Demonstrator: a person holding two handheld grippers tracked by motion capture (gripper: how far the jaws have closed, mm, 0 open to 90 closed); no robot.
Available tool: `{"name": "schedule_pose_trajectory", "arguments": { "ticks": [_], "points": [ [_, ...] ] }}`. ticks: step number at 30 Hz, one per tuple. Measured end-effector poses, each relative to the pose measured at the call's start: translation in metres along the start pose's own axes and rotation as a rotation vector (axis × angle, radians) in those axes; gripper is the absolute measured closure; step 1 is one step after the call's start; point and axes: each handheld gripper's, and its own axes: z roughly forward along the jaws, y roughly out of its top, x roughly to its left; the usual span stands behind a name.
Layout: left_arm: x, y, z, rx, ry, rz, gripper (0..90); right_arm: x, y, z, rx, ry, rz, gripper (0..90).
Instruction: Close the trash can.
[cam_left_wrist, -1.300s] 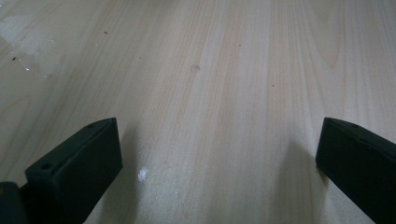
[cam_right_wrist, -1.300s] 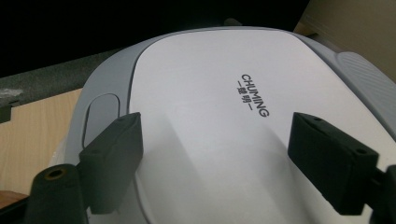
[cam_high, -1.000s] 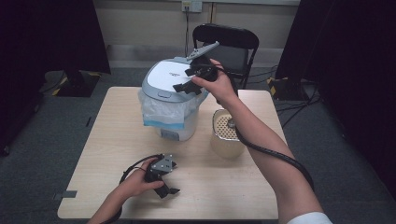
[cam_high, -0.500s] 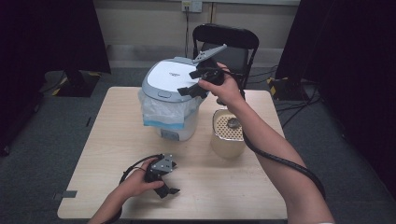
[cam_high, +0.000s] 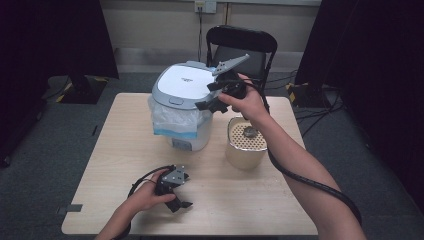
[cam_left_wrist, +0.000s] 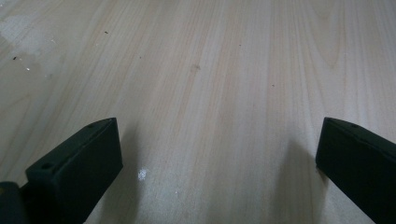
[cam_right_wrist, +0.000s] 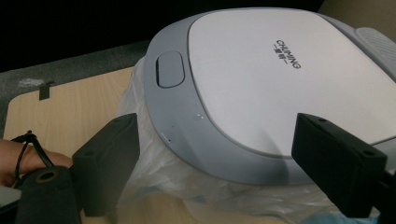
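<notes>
One bin (cam_high: 187, 102) stands at the table's twelve o'clock side, a rounded-square white body with a smooth grey-rimmed lid (cam_right_wrist: 261, 84). The lid carries the printed word "CHUMING" and one oblong grey push button (cam_right_wrist: 169, 69) near its edge. A crinkled translucent plastic liner (cam_high: 172, 120) with a blue band spills from under the lid rim. The right gripper (cam_high: 216, 100) hovers at the lid's three o'clock edge, its two black block-shaped jaws apart with nothing clamped; in the right gripper view the lid's rim lies beyond the gap. At the bin's four o'clock stands one beige cylindrical canister (cam_high: 245, 145) with a perforated top. At the table's (cam_high: 120, 140) six o'clock edge, the left gripper (cam_high: 179, 200) rests on the pale wood-grain top, its jaws wide apart and empty. One black folding chair (cam_high: 242, 42) stands behind the table.
</notes>
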Motion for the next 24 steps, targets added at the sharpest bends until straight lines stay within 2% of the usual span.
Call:
{"name": "schedule_pose_trajectory", "arguments": {
  "ticks": [15, 24],
  "points": [
    [0.000, 0.000, 0.000, 0.000, 0.000, 0.000, 0.0, 0.021, -0.011, -0.001, 0.009, 0.048, -0.027, 15.0],
    [0.000, 0.000, 0.000, 0.000, 0.000, 0.000, 0.0, 0.032, -0.028, 0.001, 0.005, 0.082, -0.022, 15.0]
  ]
}}
